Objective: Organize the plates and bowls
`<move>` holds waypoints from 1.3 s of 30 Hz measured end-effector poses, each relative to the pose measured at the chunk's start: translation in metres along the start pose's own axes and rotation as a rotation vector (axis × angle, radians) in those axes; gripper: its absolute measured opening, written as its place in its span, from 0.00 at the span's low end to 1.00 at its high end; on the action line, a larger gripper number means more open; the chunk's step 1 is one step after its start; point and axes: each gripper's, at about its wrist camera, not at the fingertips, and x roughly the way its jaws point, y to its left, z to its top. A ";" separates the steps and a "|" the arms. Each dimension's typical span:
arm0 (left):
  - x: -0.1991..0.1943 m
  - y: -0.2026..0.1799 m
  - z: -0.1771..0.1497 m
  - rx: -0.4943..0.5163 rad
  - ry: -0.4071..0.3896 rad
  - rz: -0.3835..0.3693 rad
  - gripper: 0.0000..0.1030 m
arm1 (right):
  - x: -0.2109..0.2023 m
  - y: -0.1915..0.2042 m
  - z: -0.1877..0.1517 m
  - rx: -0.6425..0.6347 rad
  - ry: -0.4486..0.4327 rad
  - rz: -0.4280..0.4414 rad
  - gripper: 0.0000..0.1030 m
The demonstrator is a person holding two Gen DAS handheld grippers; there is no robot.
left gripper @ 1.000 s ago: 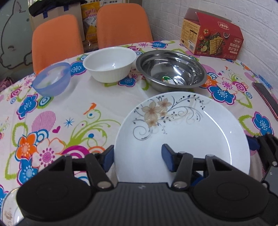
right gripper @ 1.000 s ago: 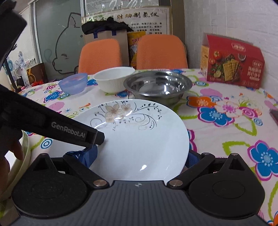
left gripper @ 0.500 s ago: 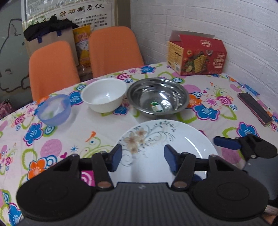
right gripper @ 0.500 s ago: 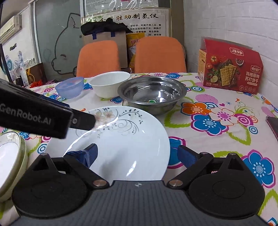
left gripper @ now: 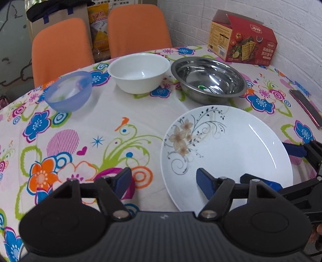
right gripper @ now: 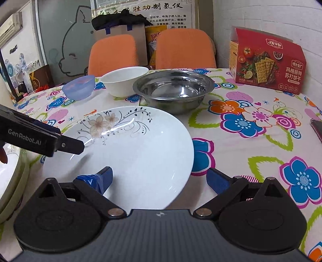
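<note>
Currently the floral plate (right gripper: 128, 153) lies on the tablecloth (left gripper: 124, 112), steel bowl (right gripper: 173, 88) at its 12 o'clock. Left gripper (left gripper: 164, 182) and right gripper (right gripper: 160, 178) both gape, straddling opposite rims, gripping nothing. Risk: a shallow rim pinch lets glazed plate slip.

The plate's (right gripper: 130, 153) near rim hides behind the gripper body. A second dish (right gripper: 8, 181) is cut off at left frame edge. The phone (left gripper: 306, 108) runs off right.

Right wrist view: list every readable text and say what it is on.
"GenRobot.AI": side of the left hand-held gripper.
"玛格丽特 苏打饼干": front of the red cracker box.
"胜功制氢仪": heading of the wall poster; its smaller lines are too blurred.
Yellow snack bag: print unreadable.
</note>
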 end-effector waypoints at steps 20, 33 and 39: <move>0.000 -0.020 0.001 -0.092 0.044 -0.045 0.47 | 0.000 0.023 -0.003 -0.015 -0.020 0.021 0.87; 0.005 -0.017 0.006 -0.095 0.032 -0.061 0.45 | 0.003 0.009 0.004 0.022 -0.021 0.059 0.86; 0.011 -0.020 0.017 -0.063 0.005 -0.027 0.47 | 0.010 0.001 0.014 0.048 -0.027 0.057 0.85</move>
